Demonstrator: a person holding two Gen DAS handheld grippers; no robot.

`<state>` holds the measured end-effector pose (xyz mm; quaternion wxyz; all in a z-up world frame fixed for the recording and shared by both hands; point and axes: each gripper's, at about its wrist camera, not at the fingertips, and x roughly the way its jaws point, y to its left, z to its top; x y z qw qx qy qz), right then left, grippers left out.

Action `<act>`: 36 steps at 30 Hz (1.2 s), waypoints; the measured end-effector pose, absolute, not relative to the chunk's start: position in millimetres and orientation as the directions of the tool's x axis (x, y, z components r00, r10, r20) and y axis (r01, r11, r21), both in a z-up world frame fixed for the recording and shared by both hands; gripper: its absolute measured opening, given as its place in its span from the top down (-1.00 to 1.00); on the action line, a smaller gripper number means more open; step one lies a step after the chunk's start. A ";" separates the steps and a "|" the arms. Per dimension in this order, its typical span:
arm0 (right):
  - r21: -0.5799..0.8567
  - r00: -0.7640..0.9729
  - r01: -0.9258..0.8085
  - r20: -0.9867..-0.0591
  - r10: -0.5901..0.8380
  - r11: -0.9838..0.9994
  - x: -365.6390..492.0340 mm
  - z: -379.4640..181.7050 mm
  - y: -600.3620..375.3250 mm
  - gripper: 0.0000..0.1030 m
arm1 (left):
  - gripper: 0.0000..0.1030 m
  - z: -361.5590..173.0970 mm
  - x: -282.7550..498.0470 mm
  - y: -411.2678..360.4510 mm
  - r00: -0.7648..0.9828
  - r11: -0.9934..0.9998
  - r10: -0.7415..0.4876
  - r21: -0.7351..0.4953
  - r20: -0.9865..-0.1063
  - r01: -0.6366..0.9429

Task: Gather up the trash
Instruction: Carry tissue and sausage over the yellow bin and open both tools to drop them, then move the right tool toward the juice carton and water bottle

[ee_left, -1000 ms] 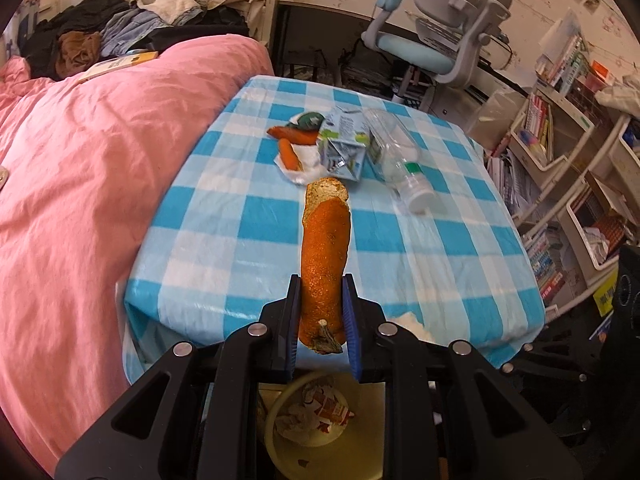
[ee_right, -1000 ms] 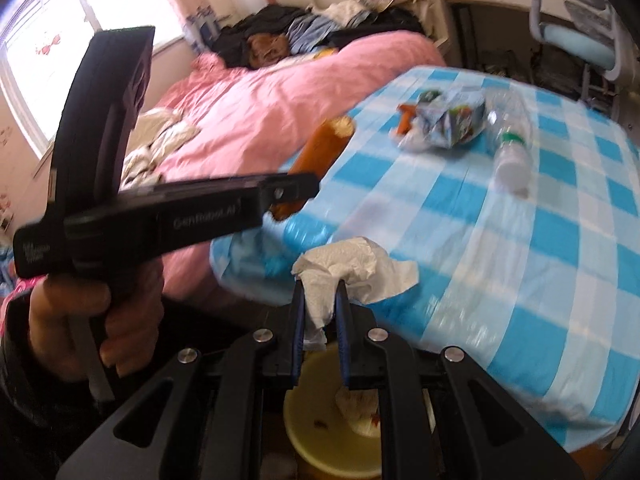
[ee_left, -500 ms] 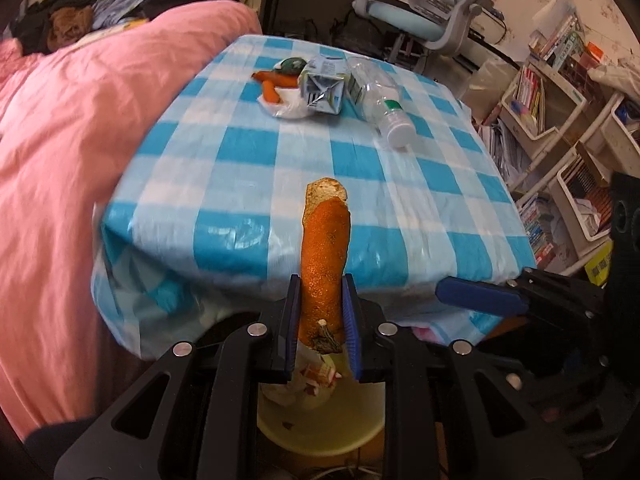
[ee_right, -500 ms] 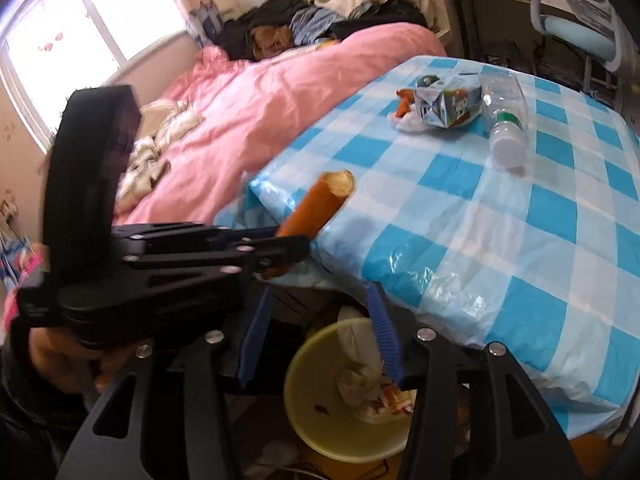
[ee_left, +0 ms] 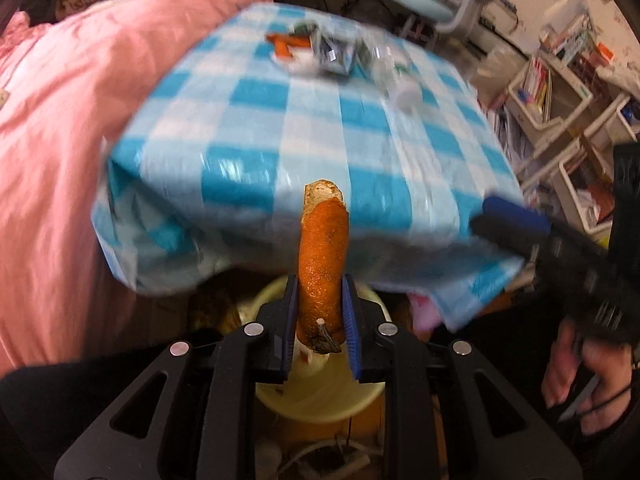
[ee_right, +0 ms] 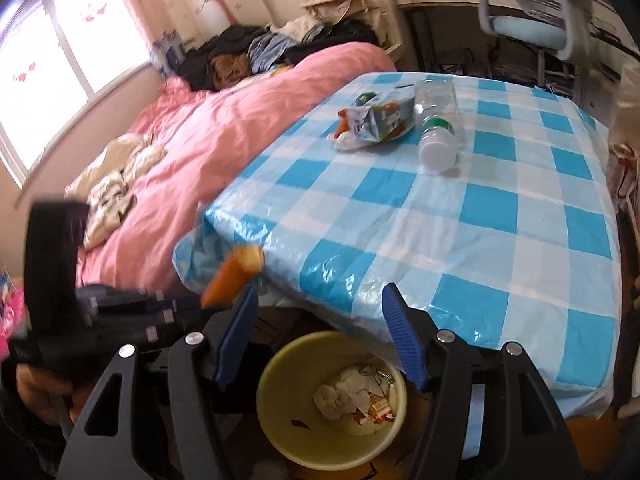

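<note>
the left gripper (ee_left: 319, 334) has its jaws clamped on a long strip of orange peel (ee_left: 323, 268), which sticks out forward past the blue pads with its pale, ragged end farthest from the camera. it hangs above the yellow bin (ee_left: 320, 398) that stands on the floor just off the near edge of the tabletop (ee_left: 312, 128), which is covered with a blue and white checked cloth. the right gripper (ee_right: 318, 330) is empty: its jaws have just been opening and now stand well apart, with nothing between them, over the same bin (ee_right: 280, 412). inside the bin lie crumpled white tissue (ee_right: 340, 394) and scraps of wrapper. in the right wrist view the peel (ee_right: 234, 276) and the black body of the left gripper show at the lower left, blurred, beside the corner of the cloth. at the far side of the tabletop more trash lies in a loose cluster: a squashed drink carton (ee_right: 380, 120), a clear plastic bottle (ee_right: 436, 128) on its side just beside it, and small orange bits (ee_right: 342, 126) on a white scrap touching the carton. a bed with a pink cover (ee_right: 224, 136) runs along the left of the tabletop, and a pale blue desk chair (ee_right: 524, 24) stands behind it. in the left wrist view a hand (ee_left: 580, 376) holding the right gripper's handle shows at the lower right.
</note>
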<state>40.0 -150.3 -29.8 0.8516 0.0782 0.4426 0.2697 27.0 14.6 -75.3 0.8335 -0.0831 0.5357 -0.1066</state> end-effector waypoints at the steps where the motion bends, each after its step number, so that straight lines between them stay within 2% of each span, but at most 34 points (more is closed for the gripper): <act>1: 0.376 0.470 -0.383 -0.707 0.528 0.844 40.5 -29.4 -151.7 -0.21 | 0.48 -77.7 22.9 12.9 0.393 0.964 -0.265 -0.248 -0.881 0.094; 2: 0.378 0.473 -0.380 -0.705 0.528 0.844 42.0 -29.5 -151.6 -0.21 | 0.38 -79.5 19.0 10.1 0.381 0.965 -0.263 -0.242 -0.886 0.103; 4: 0.382 0.479 -0.378 -0.699 0.531 0.843 42.3 -29.1 -151.1 -0.21 | -0.12 -77.4 12.9 7.3 0.393 0.970 -0.243 -0.218 -0.887 0.108; 8: 0.370 0.502 -0.381 -0.688 0.525 0.848 42.4 -26.8 -150.6 -0.22 | -0.32 -63.5 9.5 12.2 0.474 0.975 -0.223 -0.203 -0.852 0.094; 17: 0.332 0.530 -0.388 -0.683 0.502 0.860 42.2 -26.4 -145.8 -0.22 | -0.44 -47.3 8.9 30.3 0.568 0.965 -0.233 -0.259 -0.789 0.037; 26: 0.292 0.565 -0.357 -0.688 0.454 0.887 49.5 -27.0 -145.0 -0.26 | -0.60 -22.3 21.3 33.6 0.655 0.976 -0.181 -0.216 -0.734 0.028; 30: 0.264 0.581 -0.289 -0.716 0.388 0.920 66.6 -31.3 -149.5 -0.29 | -0.69 -11.0 38.0 37.6 0.678 0.980 -0.158 -0.199 -0.718 0.018; 36: 0.207 0.580 -0.165 -0.770 0.265 0.964 105.4 -38.7 -163.3 -0.29 | -0.71 -6.4 73.0 45.7 0.676 0.983 -0.120 -0.181 -0.727 -0.020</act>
